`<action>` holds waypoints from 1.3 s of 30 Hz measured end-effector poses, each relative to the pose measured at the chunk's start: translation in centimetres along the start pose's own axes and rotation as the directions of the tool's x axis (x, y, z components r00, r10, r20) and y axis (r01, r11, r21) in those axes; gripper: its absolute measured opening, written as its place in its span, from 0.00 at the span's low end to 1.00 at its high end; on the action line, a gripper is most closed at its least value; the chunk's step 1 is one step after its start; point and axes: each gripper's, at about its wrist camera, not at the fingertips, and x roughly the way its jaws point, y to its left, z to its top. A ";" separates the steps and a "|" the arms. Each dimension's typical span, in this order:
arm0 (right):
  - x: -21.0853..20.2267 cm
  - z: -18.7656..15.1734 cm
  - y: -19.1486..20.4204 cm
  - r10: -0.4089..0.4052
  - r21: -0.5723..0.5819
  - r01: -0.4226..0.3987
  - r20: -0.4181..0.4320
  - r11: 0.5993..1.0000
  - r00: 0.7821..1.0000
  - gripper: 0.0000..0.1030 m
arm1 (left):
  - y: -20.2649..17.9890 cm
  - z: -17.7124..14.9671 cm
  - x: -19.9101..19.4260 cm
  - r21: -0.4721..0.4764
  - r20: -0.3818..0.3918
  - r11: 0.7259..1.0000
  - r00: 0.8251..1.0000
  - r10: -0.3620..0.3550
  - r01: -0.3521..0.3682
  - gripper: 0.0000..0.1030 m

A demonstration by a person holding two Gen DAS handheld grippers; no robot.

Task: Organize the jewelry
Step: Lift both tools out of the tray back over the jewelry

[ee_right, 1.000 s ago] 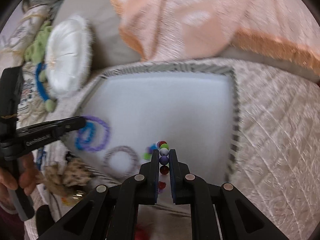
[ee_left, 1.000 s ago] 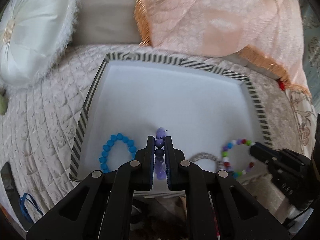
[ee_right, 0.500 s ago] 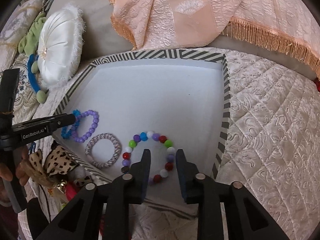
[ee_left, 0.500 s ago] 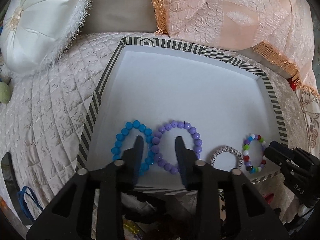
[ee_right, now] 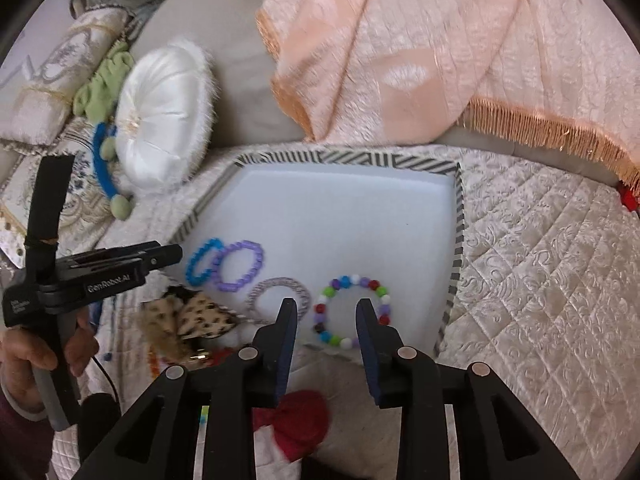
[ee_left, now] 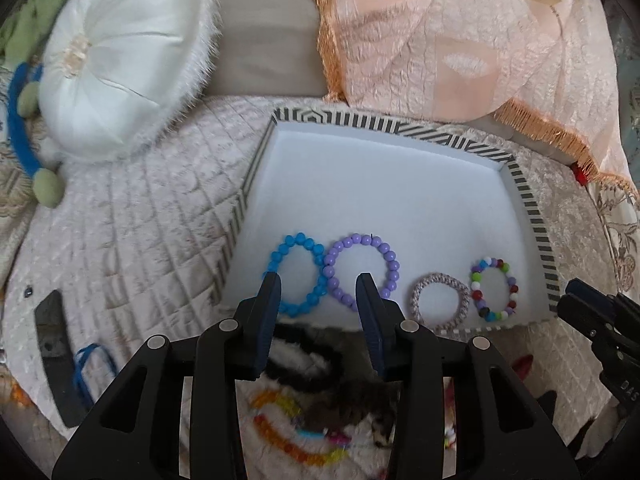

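A white tray with a striped rim [ee_left: 532, 216] [ee_right: 458, 240] lies on the quilted bed. Along its near edge lie a blue bead bracelet [ee_left: 280, 258] [ee_right: 202, 260], a purple bead bracelet [ee_left: 376, 246] [ee_right: 244, 262], a grey woven band [ee_left: 440, 300] [ee_right: 280, 286] and a multicoloured bead bracelet [ee_left: 496, 288] [ee_right: 352, 310]. My left gripper [ee_left: 318, 284] is open and empty, just short of the blue and purple bracelets. My right gripper [ee_right: 326, 308] is open and empty, just short of the multicoloured bracelet.
Loose items lie in front of the tray: an orange-yellow bead strand [ee_left: 292, 436], a black fuzzy band [ee_left: 304, 360], a leopard bow [ee_right: 192, 320], a red bow [ee_right: 300, 420]. A white round cushion [ee_left: 116, 64] lies far left, a peach fringed blanket [ee_left: 460, 40] behind.
Both grippers opened and let go: the left released the purple bracelet, the right the multicoloured one. Both then drew back from the tray, and both bracelets now lie flat in it.
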 end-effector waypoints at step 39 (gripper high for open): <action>-10.0 -7.7 6.2 0.005 -0.034 -0.001 0.116 0.999 0.993 0.38 | -0.7 -12.0 -12.4 -0.009 0.203 0.991 0.970 0.131 -0.131 0.45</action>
